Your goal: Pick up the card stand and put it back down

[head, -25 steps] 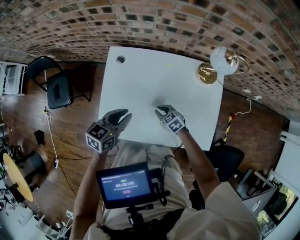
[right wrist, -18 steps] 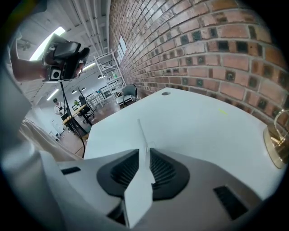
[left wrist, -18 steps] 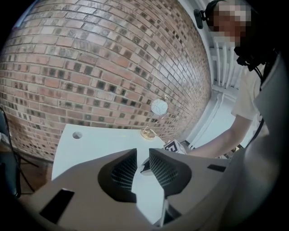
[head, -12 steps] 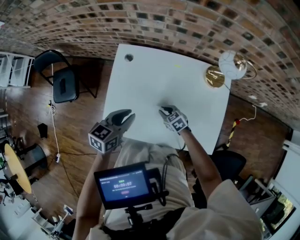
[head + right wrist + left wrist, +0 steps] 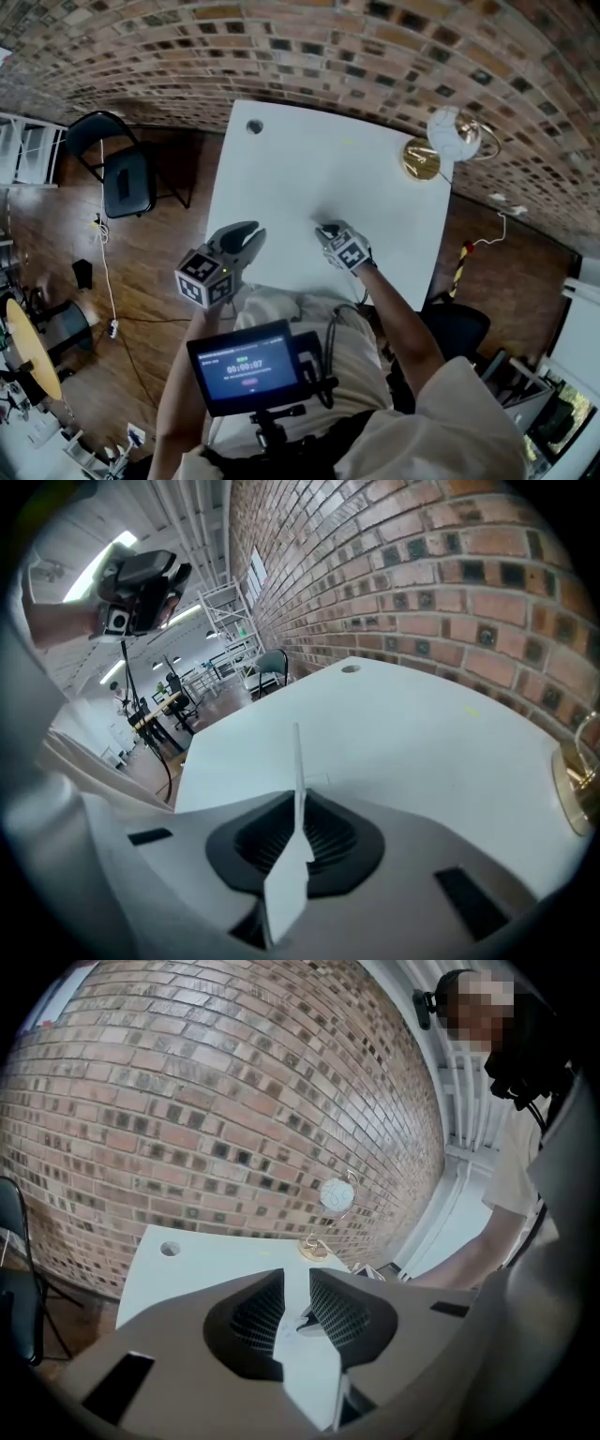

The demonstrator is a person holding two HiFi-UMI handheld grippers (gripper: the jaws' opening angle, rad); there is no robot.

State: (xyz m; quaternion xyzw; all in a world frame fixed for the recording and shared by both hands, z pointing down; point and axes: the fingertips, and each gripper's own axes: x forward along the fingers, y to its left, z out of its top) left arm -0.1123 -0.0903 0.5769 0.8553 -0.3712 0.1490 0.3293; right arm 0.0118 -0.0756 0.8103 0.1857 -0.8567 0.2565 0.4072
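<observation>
My right gripper [image 5: 327, 230] rests low over the near middle of the white table [image 5: 309, 159]. In the right gripper view its jaws [image 5: 298, 803] are closing, and a thin white card [image 5: 298, 761] stands edge-on between the ribbed pads, which touch it on both sides. My left gripper [image 5: 247, 235] hovers at the table's near left edge, open and empty, with bare table showing through its gap [image 5: 297, 1283]. A gold-based wire card stand [image 5: 419, 157] with a round white card [image 5: 450, 128] stands at the far right corner, away from both grippers.
A round cable hole [image 5: 254, 127] sits in the table's far left corner. A brick wall runs behind the table. A black chair [image 5: 122, 173] stands on the wooden floor to the left. A small screen [image 5: 248, 366] hangs at the person's chest.
The right gripper has stayed at the same spot on the table. The left gripper has barely moved. The head view has shifted slightly.
</observation>
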